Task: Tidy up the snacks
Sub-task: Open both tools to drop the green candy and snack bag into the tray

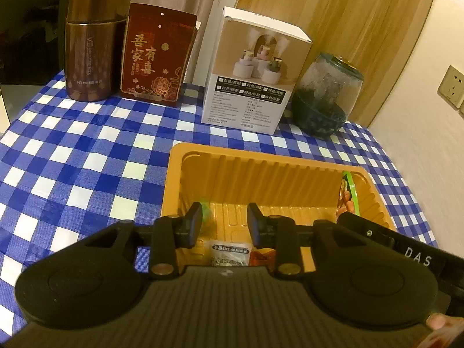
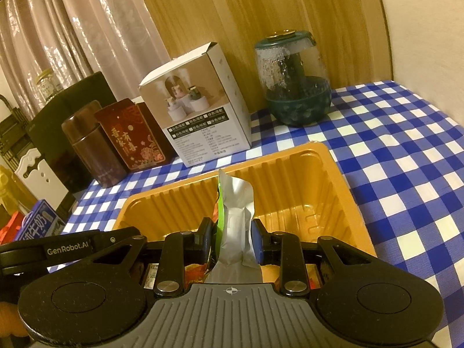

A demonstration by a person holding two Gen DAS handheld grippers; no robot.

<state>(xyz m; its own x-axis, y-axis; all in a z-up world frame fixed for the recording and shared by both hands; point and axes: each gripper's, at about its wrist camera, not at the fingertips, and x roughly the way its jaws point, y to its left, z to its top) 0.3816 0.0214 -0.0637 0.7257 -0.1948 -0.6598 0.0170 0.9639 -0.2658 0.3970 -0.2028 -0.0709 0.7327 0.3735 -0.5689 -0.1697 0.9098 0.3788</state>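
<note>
The checkered counter (image 1: pixel 72 156) carries the orange tray (image 2: pixel 342 191) near us, its deep walls made to gather snacks. The right tongs (image 2: pixel 232 242) pinch a silver-green snack packet (image 2: pixel 236 217) upright over it; the left tongs (image 1: pixel 224 220) hang parted, empty, above packets already inside.

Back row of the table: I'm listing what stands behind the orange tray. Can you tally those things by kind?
Brown flask: 1
Red pouch: 1
White carton: 1
Dark green domed jar: 1
Total: 4
</note>
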